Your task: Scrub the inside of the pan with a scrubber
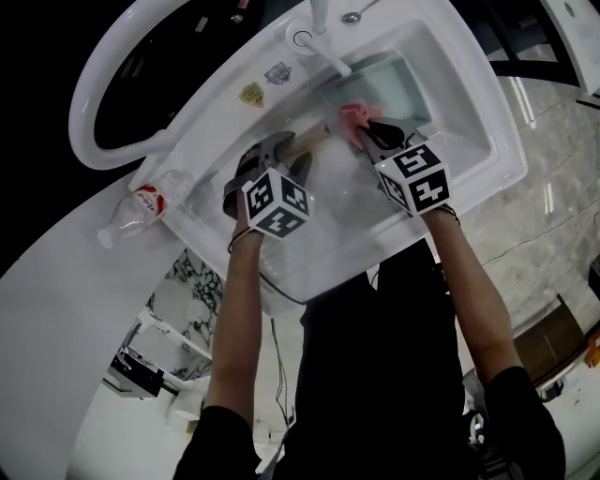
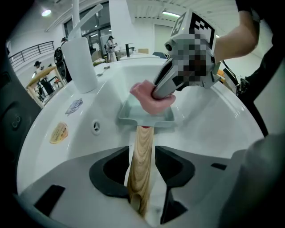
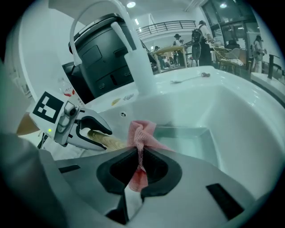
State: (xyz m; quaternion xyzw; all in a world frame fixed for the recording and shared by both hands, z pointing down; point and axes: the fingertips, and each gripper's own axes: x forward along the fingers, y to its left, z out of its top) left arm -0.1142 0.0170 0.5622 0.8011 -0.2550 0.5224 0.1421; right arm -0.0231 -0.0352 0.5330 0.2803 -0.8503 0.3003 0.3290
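Note:
A pale green rectangular pan (image 1: 386, 86) lies in the white sink (image 1: 469, 141), its wooden handle (image 1: 305, 141) pointing toward me. My left gripper (image 1: 272, 155) reaches down over that handle. In the left gripper view the handle (image 2: 143, 151) runs between the jaws of the left gripper (image 2: 141, 167), which stand open with gaps beside the wood. My right gripper (image 1: 370, 136) is shut on a pink mesh scrubber (image 1: 354, 117). The scrubber (image 2: 149, 95) hangs at the near end of the pan (image 2: 129, 116). In the right gripper view the scrubber (image 3: 141, 131) is pinched in the right gripper (image 3: 140, 171).
A white faucet (image 1: 319, 28) stands at the sink's far rim, with a spoon (image 1: 356, 14) beside it. A plastic bottle (image 1: 141, 206) lies on the counter left of the sink. Stickers (image 1: 251, 92) and an overflow hole (image 2: 95, 128) mark the sink's left wall.

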